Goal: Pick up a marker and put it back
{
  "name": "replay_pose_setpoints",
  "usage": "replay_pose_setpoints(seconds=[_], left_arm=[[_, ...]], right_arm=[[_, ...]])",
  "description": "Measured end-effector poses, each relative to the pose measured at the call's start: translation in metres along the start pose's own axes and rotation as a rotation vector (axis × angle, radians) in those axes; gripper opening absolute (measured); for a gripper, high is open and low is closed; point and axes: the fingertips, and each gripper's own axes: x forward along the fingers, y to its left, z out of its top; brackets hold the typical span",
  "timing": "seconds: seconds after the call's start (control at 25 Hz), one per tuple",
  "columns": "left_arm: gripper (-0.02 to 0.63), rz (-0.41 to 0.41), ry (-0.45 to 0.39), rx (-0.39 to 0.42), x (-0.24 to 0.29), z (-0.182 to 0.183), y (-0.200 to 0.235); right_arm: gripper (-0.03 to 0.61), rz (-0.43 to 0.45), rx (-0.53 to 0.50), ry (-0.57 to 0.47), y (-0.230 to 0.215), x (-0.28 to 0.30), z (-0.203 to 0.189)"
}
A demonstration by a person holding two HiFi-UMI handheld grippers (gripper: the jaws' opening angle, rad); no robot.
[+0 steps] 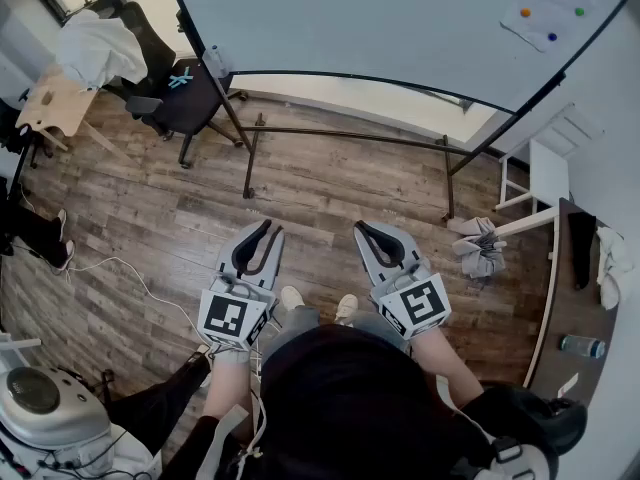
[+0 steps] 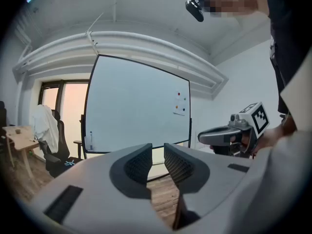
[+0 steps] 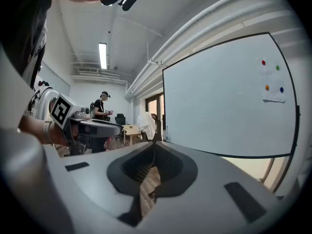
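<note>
Jaws on your left tool stand a narrow slit apart, with only floor showing through the gap. Your right tool has its jaws pressed together at the tips and grips nothing. Both tools hang in the air side by side in front of you, apart from each other, touching nothing and pointing toward the whiteboard.

What looks like the marker stands upright at the whiteboard's lower left corner. It is well apart from both tools, on your left tool's side, and too small to tell more.

Bare wooden floor lies between you and the board's stand. An office chair sits by the board's left end, close to that corner. A grey cloth lies on the floor near the stand's right foot. On your right a dark counter runs alongside, with a bottle lying on it.
</note>
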Motion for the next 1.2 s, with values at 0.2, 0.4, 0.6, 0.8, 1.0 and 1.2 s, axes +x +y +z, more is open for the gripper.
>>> replay_pose_setpoints(seconds=[0.2, 0.4, 0.6, 0.8, 1.0, 1.2], left_arm=[[0.067, -0.008, 0.012, -0.002, -0.017, -0.004, 0.028], [0.072, -0.025, 0.002, -0.011, -0.019, -0.007, 0.059], [0.072, -0.037, -0.024, -0.029, -0.02, -0.009, 0.097], [0.072, -0.057, -0.022, -0.042, -0.02, -0.017, 0.132], [0.072, -0.064, 0.015, -0.067, -0.008, -0.032, 0.159], [0.072, -0.065, 0.033, -0.064, 0.021, -0.036, 0.176]], right_arm=[[0.021, -0.021, -0.001, 0.007, 0.017, 0.019, 0.001], [0.021, -0.04, -0.016, 0.022, 0.026, 0.049, 0.006], [0.023, -0.034, -0.018, 0.027, 0.041, 0.086, 0.01], [0.023, -0.073, -0.017, 0.046, 0.046, 0.111, 0.007], [0.023, -0.107, 0.004, 0.072, 0.037, 0.135, -0.002], [0.023, -0.116, 0.011, 0.072, 0.011, 0.159, -0.003]])
